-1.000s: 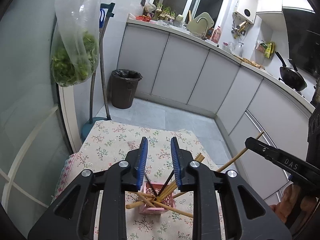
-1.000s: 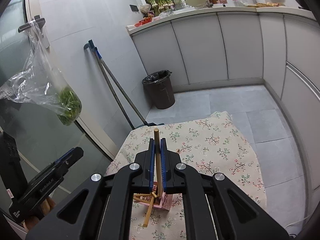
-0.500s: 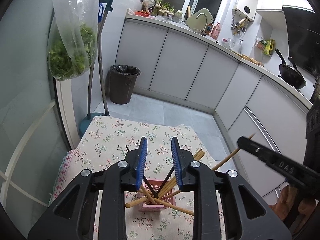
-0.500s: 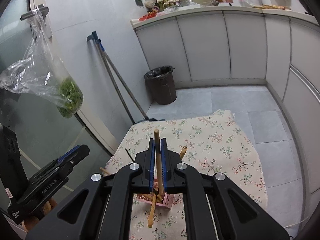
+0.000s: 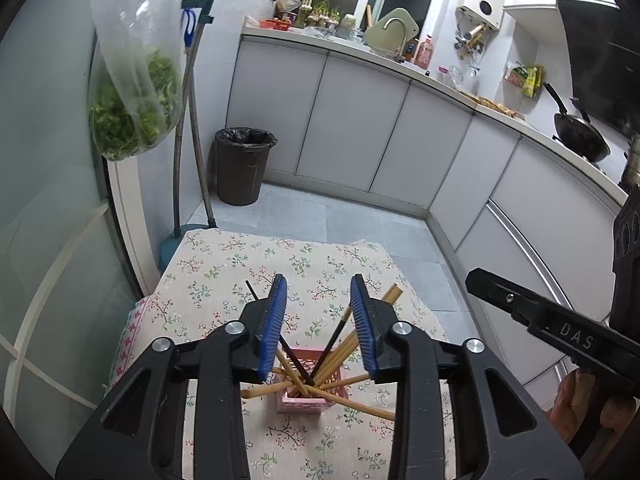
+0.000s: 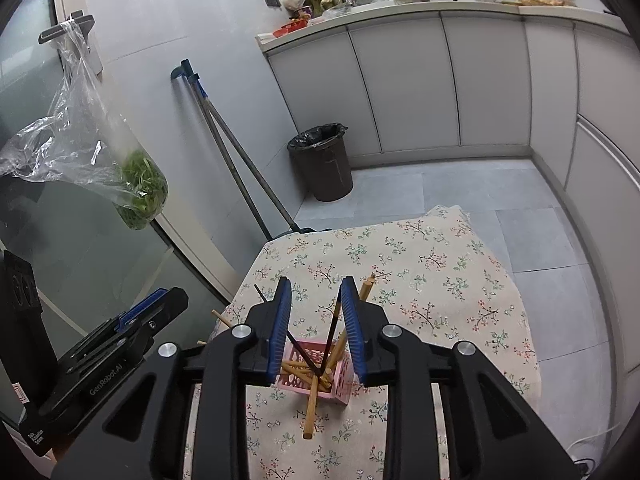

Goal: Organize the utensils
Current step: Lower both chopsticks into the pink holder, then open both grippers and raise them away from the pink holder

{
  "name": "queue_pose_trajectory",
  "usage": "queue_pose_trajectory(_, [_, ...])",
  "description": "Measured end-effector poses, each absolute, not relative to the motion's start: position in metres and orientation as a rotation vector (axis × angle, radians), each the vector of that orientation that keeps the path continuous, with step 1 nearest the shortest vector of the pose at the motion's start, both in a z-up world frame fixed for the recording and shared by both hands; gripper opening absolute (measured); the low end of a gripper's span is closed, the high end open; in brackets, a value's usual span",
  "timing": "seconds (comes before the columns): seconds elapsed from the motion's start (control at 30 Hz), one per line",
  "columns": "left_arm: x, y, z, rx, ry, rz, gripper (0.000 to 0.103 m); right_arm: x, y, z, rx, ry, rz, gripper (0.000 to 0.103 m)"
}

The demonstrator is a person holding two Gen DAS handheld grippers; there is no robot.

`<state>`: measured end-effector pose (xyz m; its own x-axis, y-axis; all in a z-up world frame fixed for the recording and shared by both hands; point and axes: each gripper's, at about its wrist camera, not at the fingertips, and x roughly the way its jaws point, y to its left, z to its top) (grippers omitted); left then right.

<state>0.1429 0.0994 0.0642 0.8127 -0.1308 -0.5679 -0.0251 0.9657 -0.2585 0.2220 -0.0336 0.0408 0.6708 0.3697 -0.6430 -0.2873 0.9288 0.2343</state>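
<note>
A small pink slotted basket (image 5: 301, 400) (image 6: 340, 380) stands on a table with a floral cloth (image 5: 224, 268) (image 6: 440, 264). It holds several wooden chopsticks (image 5: 352, 352) (image 6: 312, 408) and two dark ones (image 5: 336, 340) (image 6: 332, 336), leaning in all directions. My left gripper (image 5: 320, 308) is open and empty above the basket. My right gripper (image 6: 314, 310) is open and empty above it too. The right gripper's side shows at the right of the left wrist view (image 5: 540, 320). The left gripper's side shows at the left of the right wrist view (image 6: 120, 336).
A bag of greens (image 5: 132, 116) (image 6: 140, 184) hangs on the glass door at left. Mop handles (image 5: 192, 120) (image 6: 236, 168) lean on the wall beyond the table. A black bin (image 5: 244, 164) (image 6: 322, 160) stands by white cabinets (image 5: 352, 120).
My right gripper has opened and let go of the wooden chopstick, which now rests in the basket. My left gripper has opened wider. Both grippers have drawn back slightly.
</note>
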Motion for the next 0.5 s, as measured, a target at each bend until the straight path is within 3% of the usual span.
queue_pose_trajectory(0.33, [0.120, 0.074, 0.075, -0.194, 0.584, -0.052, 0.047, 0.196, -0.051, 0.039, 0.129, 0.737, 0.343, 0.040])
queue_pose_trajectory(0.5, [0.108, 0.068, 0.080, -0.195, 0.558, -0.032, 0.064, 0.182, -0.062, 0.040, 0.132, 0.727, 0.330, 0.042])
